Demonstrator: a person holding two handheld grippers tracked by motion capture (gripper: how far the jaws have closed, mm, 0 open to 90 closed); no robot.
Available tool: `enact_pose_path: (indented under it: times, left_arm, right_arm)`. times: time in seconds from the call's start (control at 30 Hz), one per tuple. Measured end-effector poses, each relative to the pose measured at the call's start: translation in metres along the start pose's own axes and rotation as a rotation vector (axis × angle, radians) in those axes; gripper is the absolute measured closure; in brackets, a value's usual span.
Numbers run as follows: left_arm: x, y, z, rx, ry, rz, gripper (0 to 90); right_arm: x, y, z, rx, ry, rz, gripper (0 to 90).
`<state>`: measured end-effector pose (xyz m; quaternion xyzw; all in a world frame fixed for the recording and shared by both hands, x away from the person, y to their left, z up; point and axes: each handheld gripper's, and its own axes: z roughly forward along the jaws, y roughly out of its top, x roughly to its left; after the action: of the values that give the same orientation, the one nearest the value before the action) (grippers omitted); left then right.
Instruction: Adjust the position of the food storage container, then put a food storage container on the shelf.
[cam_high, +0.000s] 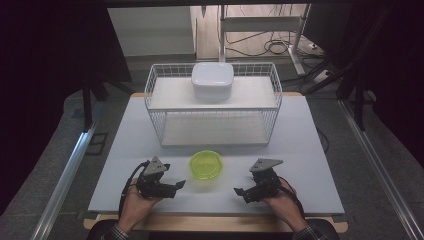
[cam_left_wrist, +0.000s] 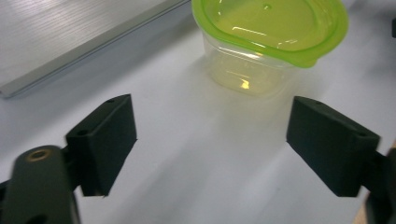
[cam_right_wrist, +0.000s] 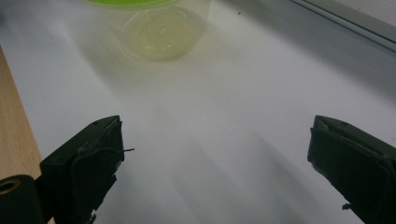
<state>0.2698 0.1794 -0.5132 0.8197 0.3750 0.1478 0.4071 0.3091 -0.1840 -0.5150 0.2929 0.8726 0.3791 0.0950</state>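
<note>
A clear plastic tub with a lime-green lid stands on the white table near its front edge, between my two grippers. My left gripper rests on the table just left of the tub, open, jaws pointing right toward it. In the left gripper view the tub stands a short way beyond the spread jaws. My right gripper rests to the tub's right, open, pointing left. The tub's clear base shows at the top of the right gripper view, well ahead of the jaws.
A white wire rack with two shelves stands at the back middle of the table. A white lidded container sits on its upper shelf. The table's wooden front rim runs beside the right gripper. Metal rails flank the table.
</note>
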Motion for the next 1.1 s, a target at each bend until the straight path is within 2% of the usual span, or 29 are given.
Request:
enact_pose_path:
  times: [0.27, 0.37, 0.6, 0.7, 0.83, 0.93, 1.1]
  left_arm:
    - [-0.006, -0.009, -0.011, -0.010, 0.006, 0.007, 7.0]
    - [-0.007, -0.014, -0.015, -0.030, 0.004, 0.003, 5.2]
    - [-0.004, -0.021, -0.019, -0.046, 0.014, -0.011, 2.9]
    - [-0.003, -0.022, -0.019, -0.052, 0.013, -0.011, 2.5]
    - [-0.002, -0.023, -0.017, -0.039, 0.002, -0.007, 2.0]
    - [-0.002, -0.024, -0.014, -0.027, -0.002, -0.001, 1.6]
    - [-0.003, -0.024, -0.013, -0.023, 0.003, 0.010, 1.5]
  right_arm:
    - [-0.001, 0.001, -0.001, -0.014, -0.003, 0.002, 3.9]
    - [-0.001, 0.001, -0.001, -0.016, -0.003, 0.005, 3.9]
    - [-0.002, 0.000, 0.000, -0.017, 0.001, 0.007, 3.5]
    - [-0.003, 0.001, -0.001, -0.027, -0.015, 0.011, 2.1]
    - [-0.009, 0.003, -0.004, -0.071, -0.044, 0.049, 1.0]
    - [-0.011, 0.004, -0.005, -0.078, -0.049, 0.054, 1.0]
    - [-0.013, 0.008, -0.004, -0.073, -0.025, 0.085, 2.4]
